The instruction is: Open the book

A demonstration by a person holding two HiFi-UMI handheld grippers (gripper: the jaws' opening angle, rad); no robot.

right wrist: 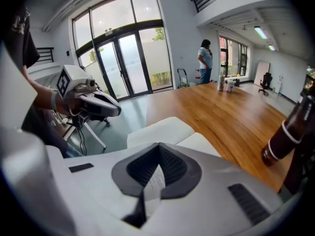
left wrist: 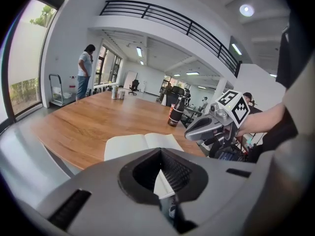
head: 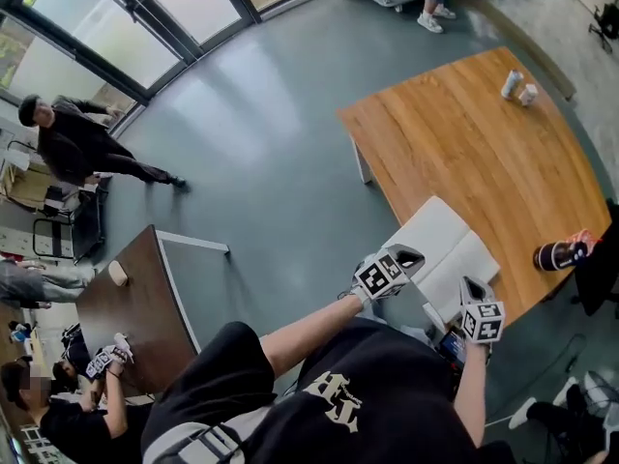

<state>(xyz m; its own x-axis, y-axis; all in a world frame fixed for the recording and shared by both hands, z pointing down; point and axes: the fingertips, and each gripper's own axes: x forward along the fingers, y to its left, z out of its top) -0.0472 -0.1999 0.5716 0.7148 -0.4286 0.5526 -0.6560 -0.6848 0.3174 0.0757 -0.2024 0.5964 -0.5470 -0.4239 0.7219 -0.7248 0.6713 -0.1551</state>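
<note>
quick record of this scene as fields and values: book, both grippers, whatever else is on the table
book: open, pages up, at the near edge of the wooden table
left gripper: jaws together, held just short of the book, not touching it
right gripper: jaws together, near the table edge, off the book
other items: dark bottle upright to the book's right; two cans at the far end
task state: book already open

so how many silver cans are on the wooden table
2: one small silver can at the far end of the brown wooden table, a second silver can right beside it. None looks hidden.
</note>
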